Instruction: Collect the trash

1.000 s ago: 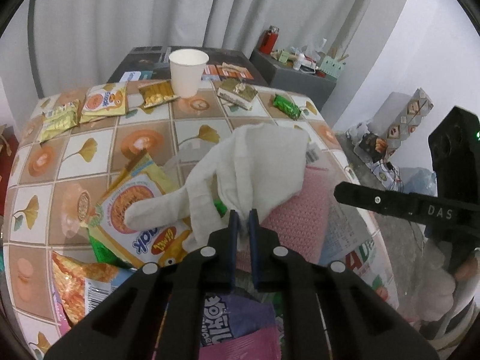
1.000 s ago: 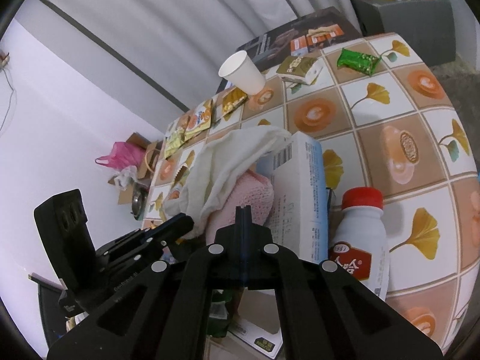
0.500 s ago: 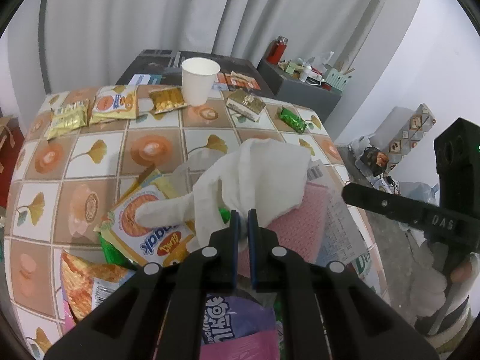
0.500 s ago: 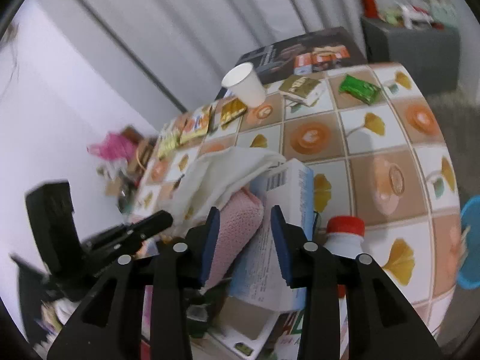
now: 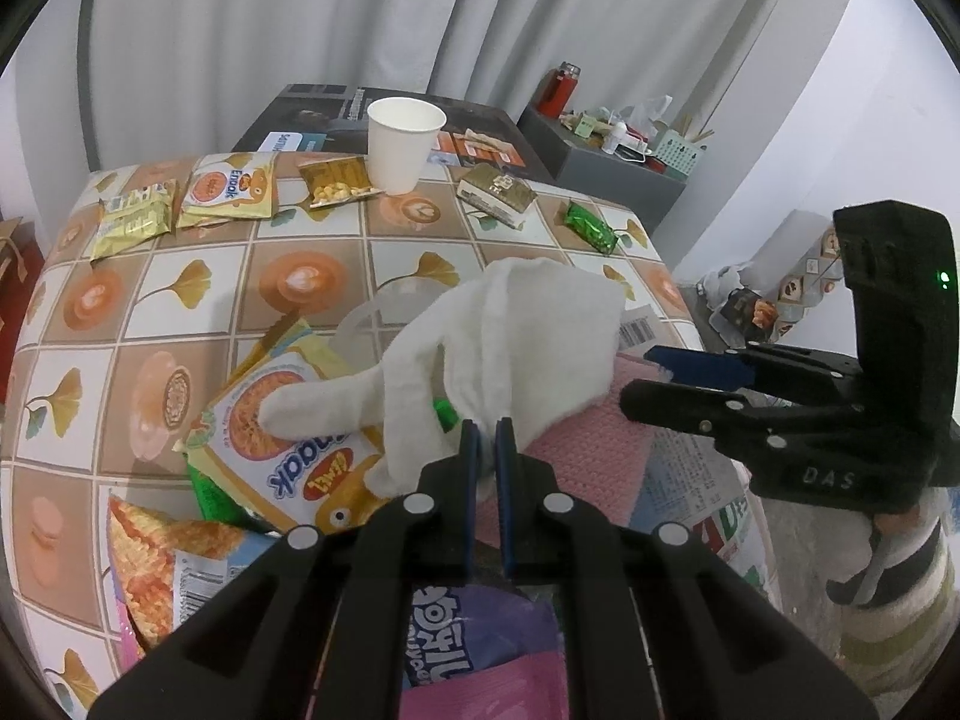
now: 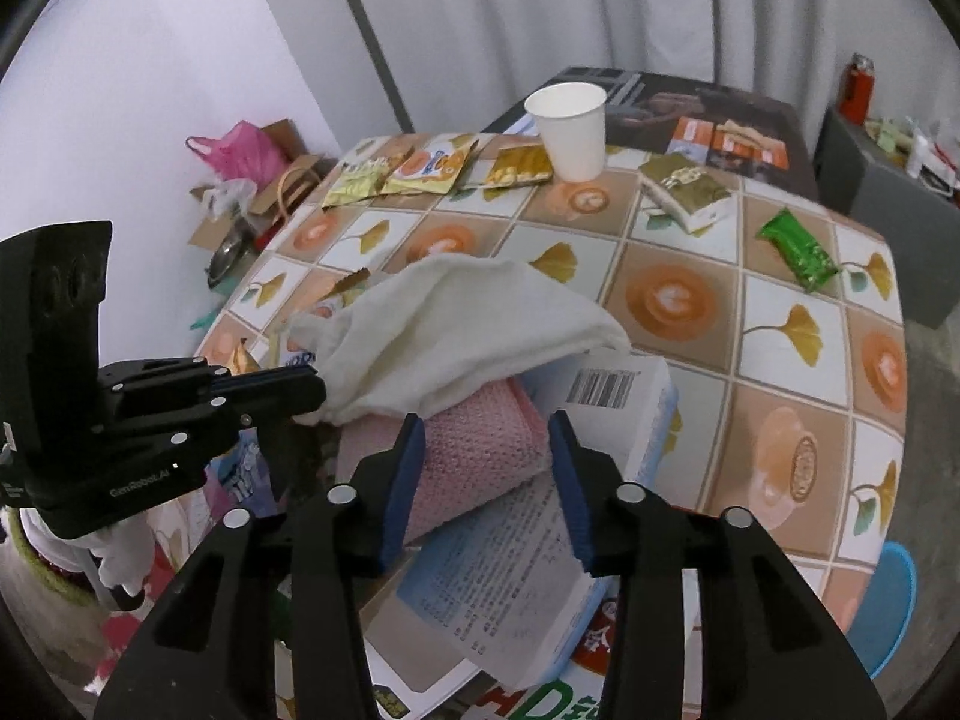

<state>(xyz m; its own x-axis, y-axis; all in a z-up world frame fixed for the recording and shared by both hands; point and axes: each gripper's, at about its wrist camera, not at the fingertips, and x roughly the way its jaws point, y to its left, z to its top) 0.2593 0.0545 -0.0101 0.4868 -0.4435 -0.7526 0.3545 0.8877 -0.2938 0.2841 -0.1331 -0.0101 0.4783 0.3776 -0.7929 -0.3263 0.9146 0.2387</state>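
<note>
A white cloth (image 5: 510,336) lies draped over a pile of trash at the near edge of the tiled table (image 5: 180,276). My left gripper (image 5: 487,438) is shut on the cloth's near edge; it also shows in the right wrist view (image 6: 300,387). Under the cloth lie a pink knitted cloth (image 6: 480,450), a white carton with a barcode (image 6: 606,396) and a snack packet (image 5: 288,438). My right gripper (image 6: 486,438) is open, its jaws on either side of the pink cloth's end. It shows at the right in the left wrist view (image 5: 648,378).
A white paper cup (image 5: 402,144), several snack packets (image 5: 228,192), a wrapped cake slice (image 5: 495,195) and a green wrapper (image 5: 591,228) lie along the table's far side. A dark box (image 6: 690,108) stands behind the table. Pink bags (image 6: 240,150) lie on the floor.
My right gripper has opened from shut and swung over the pink cloth and carton. My left gripper has pulled back and up a little, still pinching the white cloth.
</note>
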